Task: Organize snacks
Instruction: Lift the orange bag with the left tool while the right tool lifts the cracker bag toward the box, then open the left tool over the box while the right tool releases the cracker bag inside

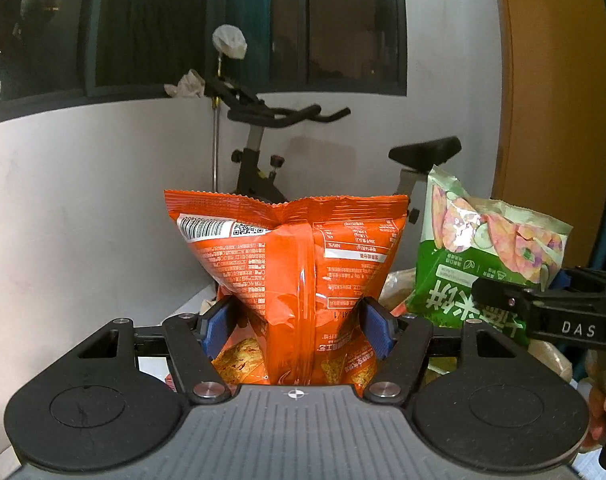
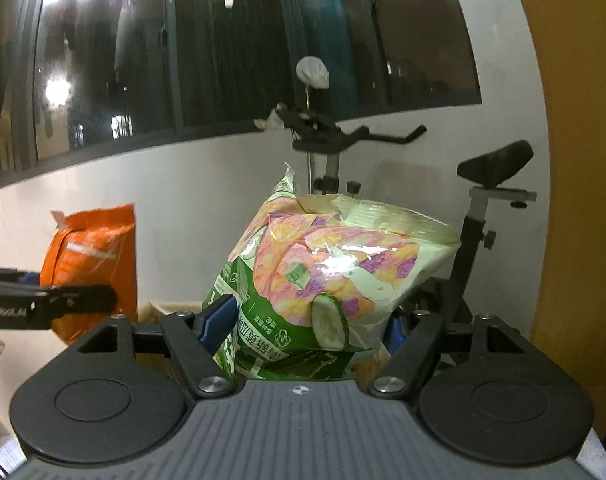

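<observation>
- The left gripper [image 1: 299, 330] has its jaws pressed into the lower part of an orange snack bag [image 1: 295, 248], holding it upright in the air with the printed back toward the camera, probably for carrying.
- The right gripper [image 2: 307, 330] likewise has its jaws clamped on a green snack bag [image 2: 327, 276], tilted, just beside the orange one.
- An exercise bike [image 1: 259, 148] stands behind against the wall.
- The right gripper's far blue pad is mostly hidden behind its bag.
- Where the bags are headed is unseen; a brown carton edge [image 2: 171, 306] below is barely legible.
</observation>
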Demonstrator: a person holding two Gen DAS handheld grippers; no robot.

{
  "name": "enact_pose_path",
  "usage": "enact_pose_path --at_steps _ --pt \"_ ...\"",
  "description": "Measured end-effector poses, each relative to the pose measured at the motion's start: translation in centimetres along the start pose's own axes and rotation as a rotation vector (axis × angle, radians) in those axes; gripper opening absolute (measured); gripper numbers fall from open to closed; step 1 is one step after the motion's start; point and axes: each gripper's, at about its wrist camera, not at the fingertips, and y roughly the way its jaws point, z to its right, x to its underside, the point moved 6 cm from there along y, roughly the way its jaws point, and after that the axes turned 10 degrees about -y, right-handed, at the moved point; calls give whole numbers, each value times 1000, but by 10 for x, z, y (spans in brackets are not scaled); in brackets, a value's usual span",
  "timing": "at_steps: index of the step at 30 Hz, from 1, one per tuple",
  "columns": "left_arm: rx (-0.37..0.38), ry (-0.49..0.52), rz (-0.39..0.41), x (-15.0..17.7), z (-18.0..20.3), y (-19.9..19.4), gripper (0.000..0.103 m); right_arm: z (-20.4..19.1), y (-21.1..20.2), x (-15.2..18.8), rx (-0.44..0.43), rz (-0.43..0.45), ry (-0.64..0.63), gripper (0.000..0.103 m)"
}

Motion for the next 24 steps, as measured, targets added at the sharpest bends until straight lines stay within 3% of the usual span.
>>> enact_pose_path --at_steps 8,11,13,24 --pt "0 27 -49 9 1 6 72 -6 11 15 13 -86 -37 75" --pt "12 34 -91 7 0 15 85 -3 15 19 23 -140 -25 76" --pt "7 40 -99 7 -1 15 86 -1 17 22 30 -163 -17 78" --pt "-28 -6 -74 -4 -22 -5 86 3 -5 24 8 -167 17 82"
